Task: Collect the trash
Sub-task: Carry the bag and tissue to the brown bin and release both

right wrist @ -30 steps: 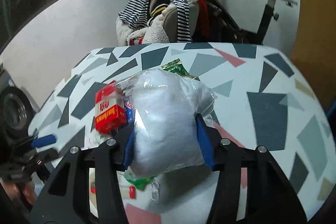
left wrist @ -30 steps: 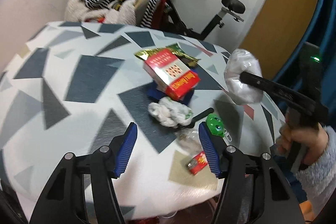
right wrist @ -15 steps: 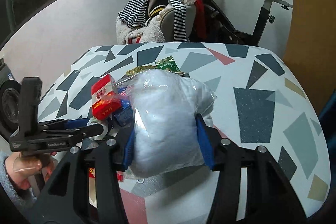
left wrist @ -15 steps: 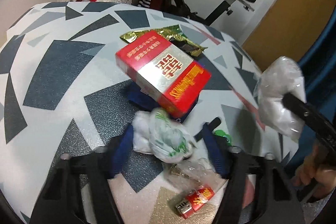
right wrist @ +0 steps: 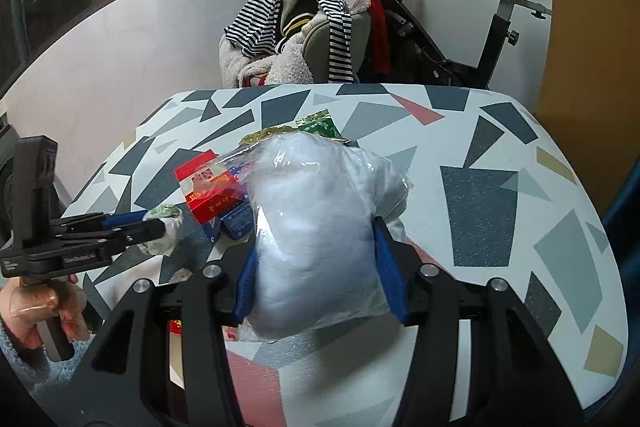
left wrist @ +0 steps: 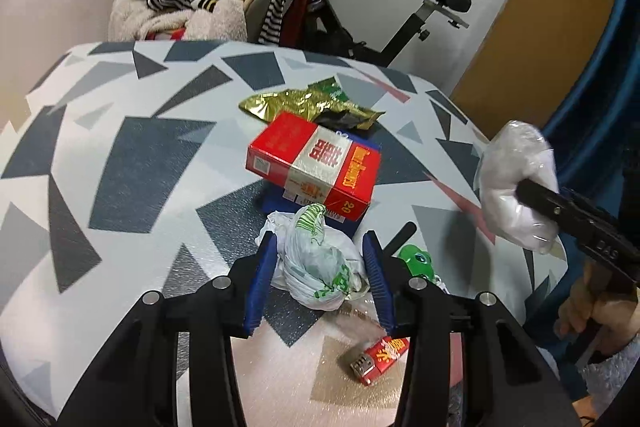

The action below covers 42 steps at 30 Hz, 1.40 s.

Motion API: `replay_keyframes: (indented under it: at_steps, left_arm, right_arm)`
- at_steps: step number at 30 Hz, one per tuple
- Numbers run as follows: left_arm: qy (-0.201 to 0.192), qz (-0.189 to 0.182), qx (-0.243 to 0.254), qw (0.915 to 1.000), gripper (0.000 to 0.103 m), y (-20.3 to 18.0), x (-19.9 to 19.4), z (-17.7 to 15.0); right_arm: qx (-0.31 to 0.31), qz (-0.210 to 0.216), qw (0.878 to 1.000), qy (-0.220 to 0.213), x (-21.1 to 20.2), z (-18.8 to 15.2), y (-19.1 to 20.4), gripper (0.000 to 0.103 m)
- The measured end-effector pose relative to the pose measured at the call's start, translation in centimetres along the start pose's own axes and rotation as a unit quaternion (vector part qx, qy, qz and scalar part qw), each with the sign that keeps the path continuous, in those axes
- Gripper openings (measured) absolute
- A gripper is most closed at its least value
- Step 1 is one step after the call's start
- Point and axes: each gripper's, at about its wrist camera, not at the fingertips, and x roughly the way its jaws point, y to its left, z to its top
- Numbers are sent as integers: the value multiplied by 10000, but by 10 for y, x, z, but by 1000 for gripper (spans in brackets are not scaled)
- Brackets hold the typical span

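My left gripper (left wrist: 320, 247) is shut on a crumpled white-and-green plastic bag (left wrist: 318, 261) just above the patterned table (left wrist: 120, 155); it also shows in the right wrist view (right wrist: 164, 231). My right gripper (right wrist: 316, 231) is shut on a clear bag of white stuffing (right wrist: 320, 231), held above the table; this bag shows at the right of the left wrist view (left wrist: 516, 183). A red cigarette box (left wrist: 316, 165) lies on a blue packet, with a gold-green wrapper (left wrist: 308, 105) behind it. A red lighter (left wrist: 378, 359) and crumpled clear film lie near the front edge.
A green keychain toy (left wrist: 416, 261) and a black stick lie right of the left gripper. Behind the table stand a chair piled with striped clothes (left wrist: 208, 3) and an exercise bike (left wrist: 432, 3). A blue curtain hangs at far right.
My left gripper moved forward over the white-and-green bag and closed on it. My right gripper kept its hold on the stuffing bag and shifted slightly.
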Motion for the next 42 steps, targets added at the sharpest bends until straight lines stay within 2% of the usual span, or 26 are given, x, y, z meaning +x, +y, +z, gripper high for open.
replay_keyframes:
  at_steps: [16, 28, 34, 42]
  left_arm:
    - [-361, 7, 314, 9989, 43, -4, -55, -16]
    - [-489, -138, 527, 9973, 43, -12, -99, -53]
    - [-332, -217, 832, 9957, 43, -27, -107, -93]
    - [263, -327, 993, 9942, 43, -39, -84, -152]
  right_arm:
    - [-68, 49, 10000, -28, -22, -12, 19, 53]
    - [71, 210, 9997, -76, -47, -33, 26, 53]
    - [5, 291, 9995, -155, -61, -50, 35, 53]
    - [57, 366, 9993, -68, -66, -67, 40, 53]
